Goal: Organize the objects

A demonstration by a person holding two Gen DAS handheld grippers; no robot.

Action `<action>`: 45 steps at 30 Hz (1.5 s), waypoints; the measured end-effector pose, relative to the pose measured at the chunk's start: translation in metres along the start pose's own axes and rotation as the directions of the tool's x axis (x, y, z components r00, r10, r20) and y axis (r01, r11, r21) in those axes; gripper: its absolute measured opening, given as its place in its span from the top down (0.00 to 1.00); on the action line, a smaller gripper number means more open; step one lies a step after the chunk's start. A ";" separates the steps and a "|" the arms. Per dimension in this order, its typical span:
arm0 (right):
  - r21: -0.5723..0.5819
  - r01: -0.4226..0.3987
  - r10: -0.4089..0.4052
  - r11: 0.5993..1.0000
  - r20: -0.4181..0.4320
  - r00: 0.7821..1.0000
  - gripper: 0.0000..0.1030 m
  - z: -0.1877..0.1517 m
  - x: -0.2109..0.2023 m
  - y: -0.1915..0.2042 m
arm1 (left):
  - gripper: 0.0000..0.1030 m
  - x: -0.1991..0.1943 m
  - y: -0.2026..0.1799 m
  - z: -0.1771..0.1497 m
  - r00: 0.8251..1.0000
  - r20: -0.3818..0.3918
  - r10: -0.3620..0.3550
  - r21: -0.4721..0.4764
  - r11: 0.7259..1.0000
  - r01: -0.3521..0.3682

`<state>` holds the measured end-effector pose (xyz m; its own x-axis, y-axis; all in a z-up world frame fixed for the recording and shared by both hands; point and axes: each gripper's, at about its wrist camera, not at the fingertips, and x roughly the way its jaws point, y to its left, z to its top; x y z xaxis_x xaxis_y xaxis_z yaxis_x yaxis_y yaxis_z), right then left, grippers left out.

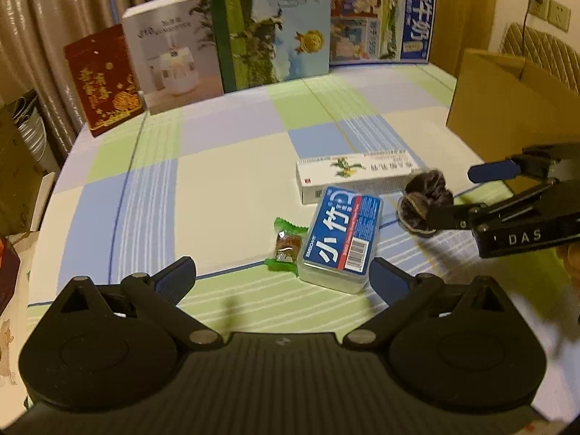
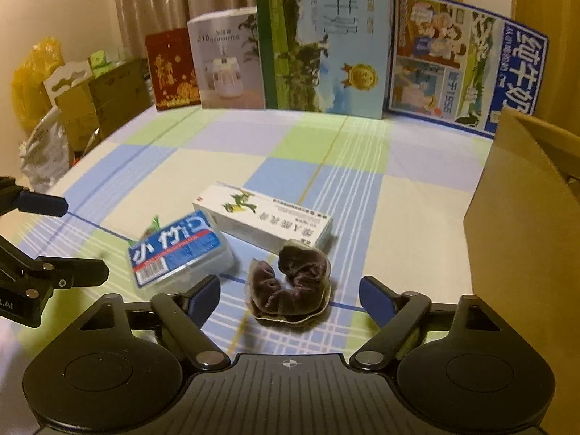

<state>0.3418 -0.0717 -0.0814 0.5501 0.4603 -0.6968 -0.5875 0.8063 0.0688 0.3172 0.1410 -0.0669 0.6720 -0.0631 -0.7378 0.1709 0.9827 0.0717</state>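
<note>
Where the checked tabletop (image 2: 297, 152) carries the items: white carton (image 2: 266, 219), blue-labelled clear case (image 2: 179, 248) just beside it, green-wrapped sweet (image 1: 286, 248) touching the case, dark velvet scrunchie (image 2: 291, 288) near the carton's end. Left tool (image 1: 284, 281): spread wide, holding nothing, case at its right finger. Right tool (image 2: 290, 295): spread wide around the scrunchie, not gripping. Cardboard box (image 2: 529, 217) stands to the right.

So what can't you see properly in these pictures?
- Green candy: right wrist view, mostly hidden behind the blue-labelled box.
- Cardboard box: inside unseen, cut off at the right edge in both views.
- White carton: left wrist view, small print blurred; dark scrunchie covers its right end.
</note>
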 end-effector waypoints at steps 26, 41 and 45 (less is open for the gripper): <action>0.073 0.004 0.005 0.997 -0.117 0.993 0.71 0.009 0.015 -0.027 | 0.48 0.047 -0.040 0.011 0.995 -0.004 -0.101 0.095 0.990 0.101; 0.089 0.023 -0.005 0.996 -0.193 0.981 0.73 -0.008 -0.018 -0.016 | 0.49 0.016 -0.054 -0.013 0.991 -0.088 -0.097 0.050 0.994 0.102; 0.115 -0.001 0.027 0.993 -0.222 0.975 0.73 -0.026 -0.038 -0.010 | 0.48 -0.001 -0.057 -0.027 0.988 -0.114 -0.105 0.055 0.992 0.112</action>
<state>0.3117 -0.1065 -0.0740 0.3885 0.3874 -0.8361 -0.5158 0.8433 0.1511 0.2875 0.0893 -0.0881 0.5636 -0.1455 -0.8132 0.2841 0.9584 0.0255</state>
